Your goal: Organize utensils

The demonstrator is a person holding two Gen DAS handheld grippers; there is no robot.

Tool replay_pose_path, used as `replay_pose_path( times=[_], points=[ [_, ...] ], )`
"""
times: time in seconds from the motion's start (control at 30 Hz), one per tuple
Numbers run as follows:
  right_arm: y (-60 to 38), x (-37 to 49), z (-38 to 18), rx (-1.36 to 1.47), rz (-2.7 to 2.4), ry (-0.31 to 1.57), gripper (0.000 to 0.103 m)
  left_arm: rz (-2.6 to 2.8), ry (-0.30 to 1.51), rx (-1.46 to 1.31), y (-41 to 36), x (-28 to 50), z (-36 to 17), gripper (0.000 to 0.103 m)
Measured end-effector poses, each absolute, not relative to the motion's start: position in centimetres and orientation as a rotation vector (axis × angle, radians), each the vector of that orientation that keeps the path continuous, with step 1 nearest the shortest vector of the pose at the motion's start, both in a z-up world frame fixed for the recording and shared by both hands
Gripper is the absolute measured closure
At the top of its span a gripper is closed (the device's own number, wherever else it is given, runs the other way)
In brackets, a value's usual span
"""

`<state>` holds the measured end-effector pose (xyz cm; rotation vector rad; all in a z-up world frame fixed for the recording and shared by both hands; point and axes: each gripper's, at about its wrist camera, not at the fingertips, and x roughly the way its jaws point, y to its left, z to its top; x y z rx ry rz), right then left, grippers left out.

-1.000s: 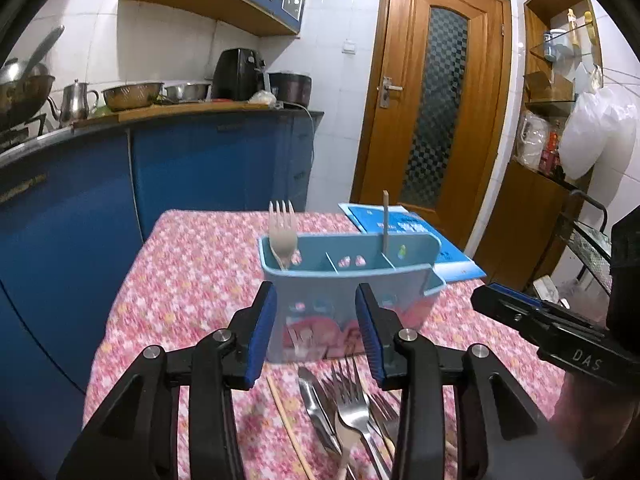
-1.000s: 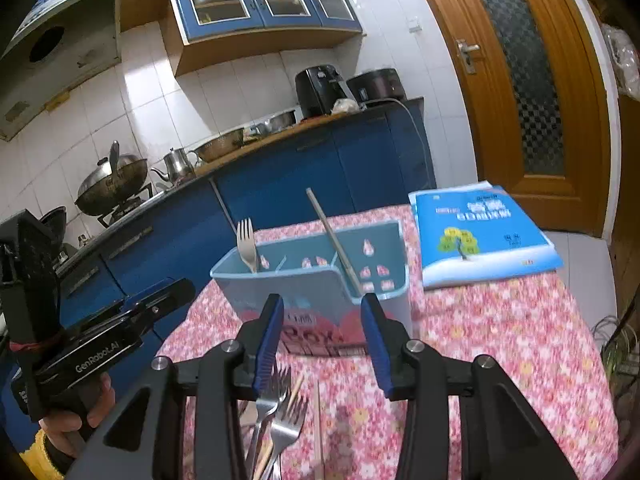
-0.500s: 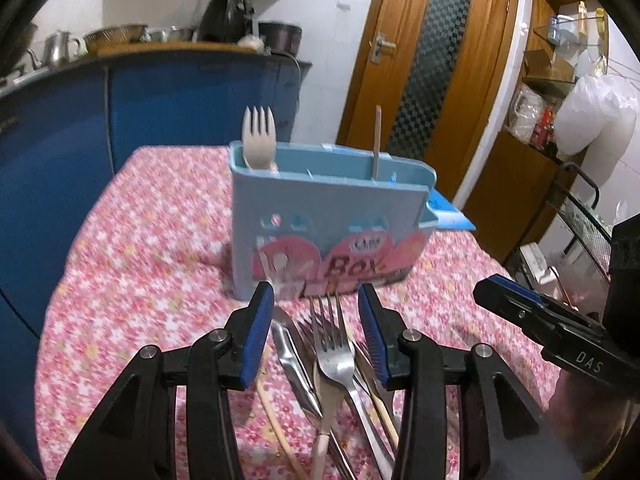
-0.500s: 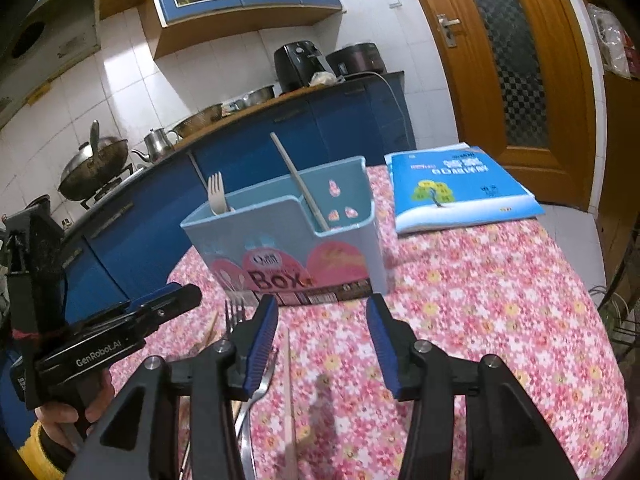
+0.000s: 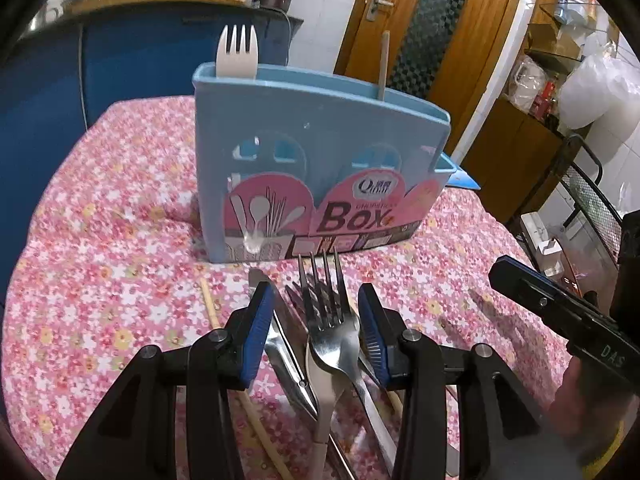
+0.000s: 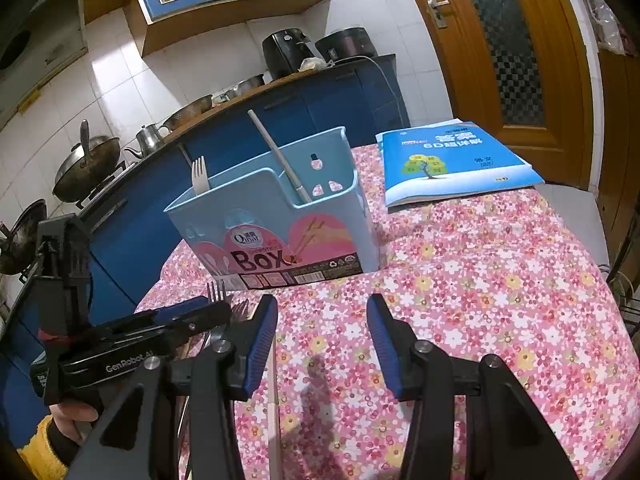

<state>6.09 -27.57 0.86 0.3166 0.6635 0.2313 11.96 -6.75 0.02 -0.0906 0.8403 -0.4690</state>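
Both grippers have sunk toward the flowered tablecloth (image 6: 480,280) since the earlier frames, so the blue utensil box (image 5: 312,152) now stands tall ahead of them instead of showing its compartments from above. Its white fork (image 5: 237,51) and a single chopstick (image 5: 385,65) stand inside.

On the near side of that box lies the loose pile. The left gripper (image 5: 316,336) hangs with jaws apart, astride a steel fork (image 5: 328,320); the pads flank its neck without pressing. The fork's long axis runs straight from the gripper to the box, tines toward the box, handle back under the tool, so the jaws would close across its width. A knife (image 5: 280,344) lies just beside it, within the same gap.

The right gripper (image 6: 322,344), open after its jaws widened, holds nothing; a pale chopstick (image 6: 273,400) lies along its left finger, also pointing at the box. The left one is nearer the forks
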Motion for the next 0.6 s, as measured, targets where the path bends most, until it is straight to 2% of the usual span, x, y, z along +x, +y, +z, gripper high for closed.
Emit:
replay_pose_path(
  times=[0.2, 0.6],
  points=[
    [-27.7, 6.2, 0.7, 0.325, 0.235, 0.670, 0.053, -0.506, 0.873, -0.130, -7.2, 12.3, -0.7, 0.079],
    [-27.6, 6.3, 0.6, 0.318, 0.234, 0.671, 0.053, -0.516, 0.870, -0.111, -7.4, 11.5, -0.4, 0.084]
  ],
)
